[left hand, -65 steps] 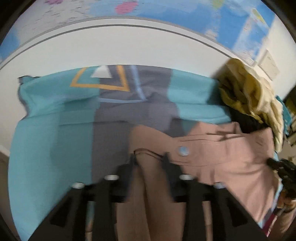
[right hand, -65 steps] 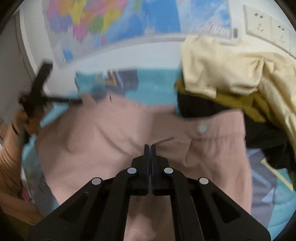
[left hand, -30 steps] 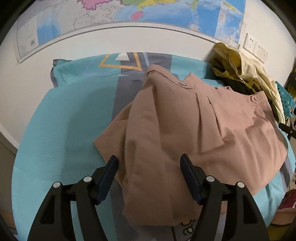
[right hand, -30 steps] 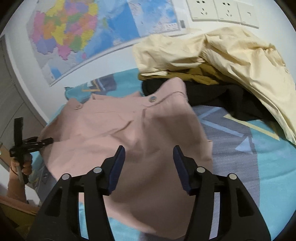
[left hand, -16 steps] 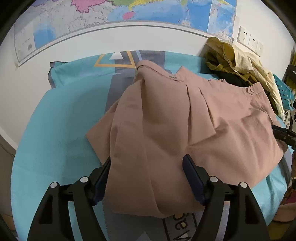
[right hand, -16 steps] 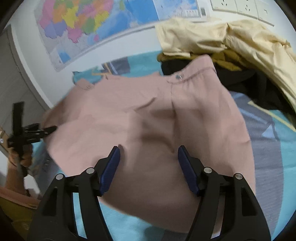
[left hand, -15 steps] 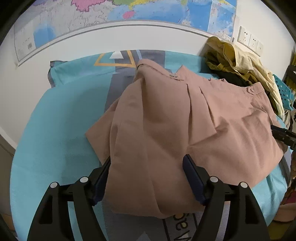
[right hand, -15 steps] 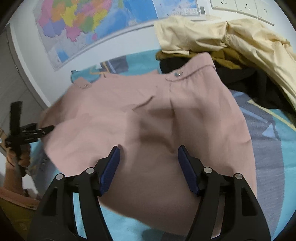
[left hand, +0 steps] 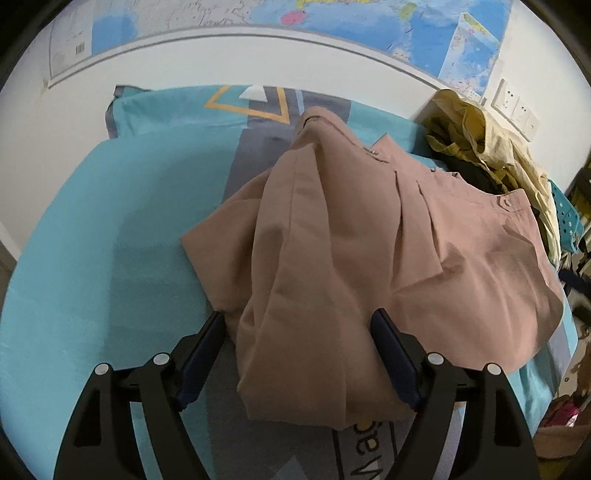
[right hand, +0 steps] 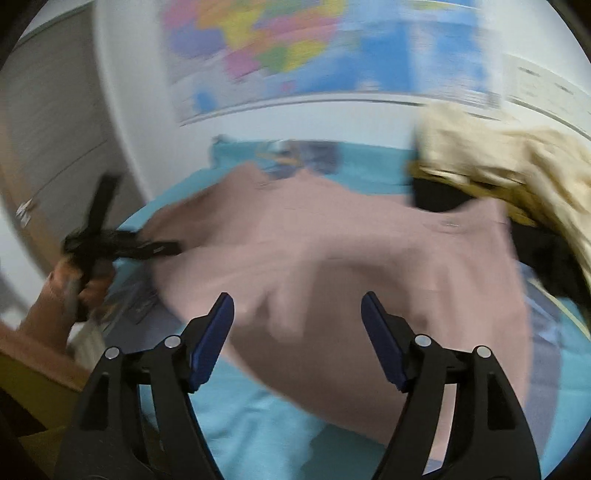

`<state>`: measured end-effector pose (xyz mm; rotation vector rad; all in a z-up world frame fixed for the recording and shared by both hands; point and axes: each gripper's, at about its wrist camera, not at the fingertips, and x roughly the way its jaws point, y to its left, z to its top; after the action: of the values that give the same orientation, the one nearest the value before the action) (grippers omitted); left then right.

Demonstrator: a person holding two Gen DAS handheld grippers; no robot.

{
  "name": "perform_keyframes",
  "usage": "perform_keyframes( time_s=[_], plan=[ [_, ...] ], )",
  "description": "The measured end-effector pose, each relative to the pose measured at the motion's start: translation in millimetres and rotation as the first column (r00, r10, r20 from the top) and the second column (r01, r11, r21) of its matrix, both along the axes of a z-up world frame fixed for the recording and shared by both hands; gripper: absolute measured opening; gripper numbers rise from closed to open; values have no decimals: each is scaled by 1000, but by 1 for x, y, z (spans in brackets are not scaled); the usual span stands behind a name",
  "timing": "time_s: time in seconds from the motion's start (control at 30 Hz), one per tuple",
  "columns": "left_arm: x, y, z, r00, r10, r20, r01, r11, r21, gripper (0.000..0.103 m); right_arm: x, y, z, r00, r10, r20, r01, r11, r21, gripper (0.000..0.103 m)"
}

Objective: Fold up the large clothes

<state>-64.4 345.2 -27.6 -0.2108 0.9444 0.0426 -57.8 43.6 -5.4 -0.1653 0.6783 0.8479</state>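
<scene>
Dusty-pink trousers (left hand: 369, 258) lie bunched on a teal and grey bed sheet (left hand: 110, 258), waistband toward the wall. My left gripper (left hand: 297, 347) is open just above the trousers' near hem, holding nothing. The trousers also show, blurred, in the right wrist view (right hand: 351, 266). My right gripper (right hand: 297, 332) is open above their near side, empty. The left gripper (right hand: 110, 243) appears there at the left, held in a hand.
A heap of cream, mustard and black clothes (left hand: 491, 155) lies at the bed's far right by the wall; it also shows in the right wrist view (right hand: 517, 184). A world map (left hand: 332, 22) and wall sockets (left hand: 513, 110) are behind. A teal basket (left hand: 565, 218) stands right.
Both grippers let go of the trousers and opened; the trousers dropped onto the bed. Since half a second ago the right gripper has swung, blurring its view; the left has edged closer.
</scene>
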Motion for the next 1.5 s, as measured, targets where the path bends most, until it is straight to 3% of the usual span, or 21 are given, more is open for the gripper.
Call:
perform_keyframes(
  time_s=[0.1, 0.17, 0.27, 0.43, 0.67, 0.87, 1.03, 1.13, 1.17, 1.27, 1.43, 1.5],
  plan=[
    [1, 0, 0, 1000, 3, 2, -3, 1000, -1, 79, -11, 39, -15, 996, 88, 10, -86, 992, -87, 71],
    [2, 1, -1, 1000, 7, 1, -7, 1000, -7, 79, -20, 64, -29, 987, 146, 66, -132, 975, -181, 75],
    [0, 1, 0, 1000, 15, -1, -15, 1000, -18, 79, -20, 84, -52, 981, 151, 119, -108, 943, -315, 75],
    [-8, 4, 3, 1000, 16, 1, -15, 999, -39, 79, -17, 84, -46, 985, 137, 102, -100, 947, -304, 74],
    [-16, 6, 8, 1000, 26, 10, -25, 999, -48, 79, -31, 92, -26, 968, 210, 134, -175, 956, -234, 75],
    [-21, 8, 8, 1000, 27, 12, -27, 998, -59, 79, -37, 127, -40, 943, 297, 148, -243, 923, -299, 75],
    [-27, 10, 8, 999, 36, 14, -35, 996, -81, 80, -31, 149, -55, 930, 301, 212, -207, 904, -375, 73],
    [-33, 14, 9, 999, 38, 17, -36, 994, -104, 81, -16, 148, -46, 945, 281, 168, -217, 922, -322, 35],
    [-36, 15, 9, 999, 33, 20, -30, 993, -118, 81, -10, 146, -41, 949, 289, 126, -244, 926, -287, 17],
    [-48, 17, 13, 999, 8, 43, -1, 985, -170, 81, 9, 135, -24, 963, 268, 10, -263, 951, -164, 10],
    [-61, 5, 13, 996, -68, 55, 80, 965, -249, 81, 36, 112, 1, 976, 203, -74, -203, 979, 16, 7],
    [-60, -3, 9, 993, -107, 56, 119, 945, -305, 81, 40, 108, 5, 975, 203, -87, -200, 979, 39, 7]
  ],
)
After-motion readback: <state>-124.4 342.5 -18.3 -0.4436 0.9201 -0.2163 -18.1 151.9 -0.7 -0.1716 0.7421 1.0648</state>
